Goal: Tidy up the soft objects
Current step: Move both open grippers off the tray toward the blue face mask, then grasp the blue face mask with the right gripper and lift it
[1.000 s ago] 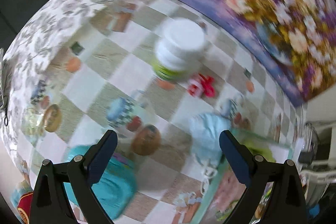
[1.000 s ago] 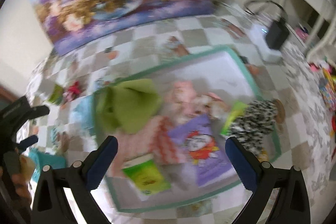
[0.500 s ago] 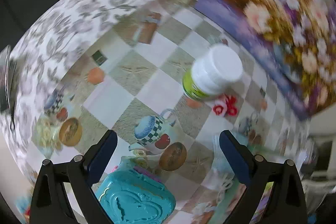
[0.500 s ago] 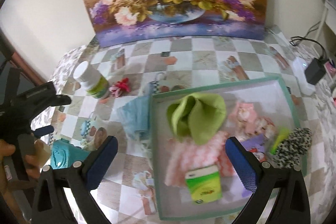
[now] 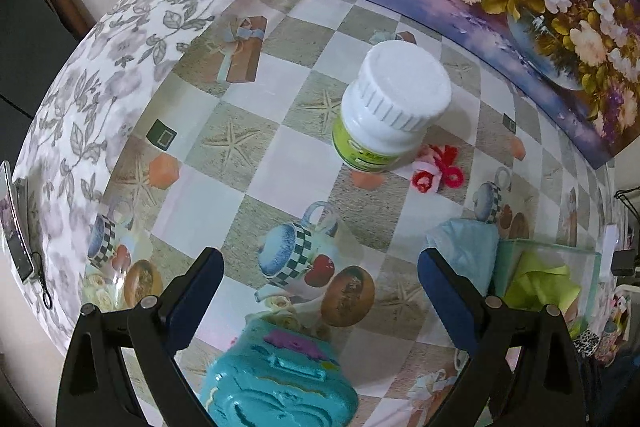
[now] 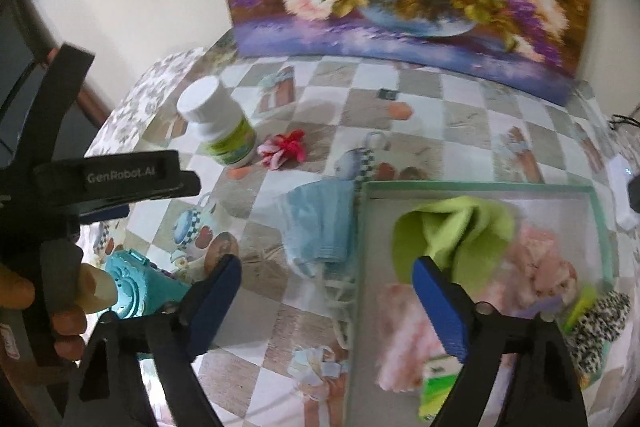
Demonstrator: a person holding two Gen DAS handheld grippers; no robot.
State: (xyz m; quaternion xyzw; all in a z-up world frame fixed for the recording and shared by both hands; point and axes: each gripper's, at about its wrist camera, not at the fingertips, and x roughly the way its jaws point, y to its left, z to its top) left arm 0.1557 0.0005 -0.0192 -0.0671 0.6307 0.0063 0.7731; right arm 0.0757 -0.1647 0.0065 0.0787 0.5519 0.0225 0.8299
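Our left gripper (image 5: pixel 320 291) is a black frame of flat, angular arms with triangular cut-outs, its two fingers (image 5: pixel 196 291) faced with dark blue pads. Small silver screw heads sit on the arms just behind the pads. Our right gripper (image 6: pixel 326 301) has the same build: black arms, blue pads (image 6: pixel 438 307), silver screws. Seen from the right wrist, left of the white bottle (image 6: pixel 218 123), the left gripper's black body bears white lettering, "GenRobot.AI".

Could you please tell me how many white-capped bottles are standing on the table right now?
1. The white-capped bottle stands near the table's far left corner, beside the red hair tie. Others could be hidden outside both views.
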